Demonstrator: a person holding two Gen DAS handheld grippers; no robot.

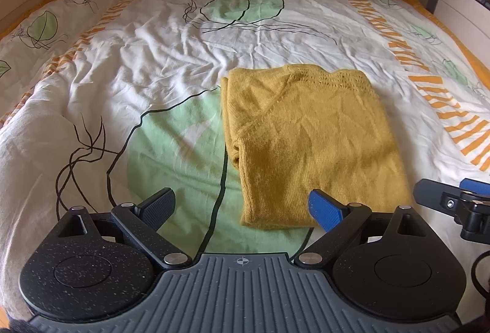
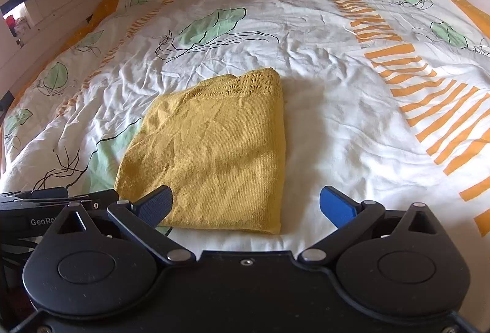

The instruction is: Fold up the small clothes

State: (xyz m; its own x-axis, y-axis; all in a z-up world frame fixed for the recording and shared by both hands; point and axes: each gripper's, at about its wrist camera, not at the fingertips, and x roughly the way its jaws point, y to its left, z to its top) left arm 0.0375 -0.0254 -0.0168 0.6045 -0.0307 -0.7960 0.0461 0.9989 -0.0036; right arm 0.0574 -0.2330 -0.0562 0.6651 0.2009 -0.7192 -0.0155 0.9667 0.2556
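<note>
Mustard knit garment lies folded into a compact rectangle on the bed's patterned duvet, lace edge far. Folding looks finished; perhaps only smoothing remains. Left tongs and right tongs hover near, wide, empty.

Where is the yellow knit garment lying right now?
The yellow knit garment lies folded on the leaf-print duvet, just ahead of both open hand-held grippers: toward the right in the left wrist view, left of centre in the right wrist view.
</note>
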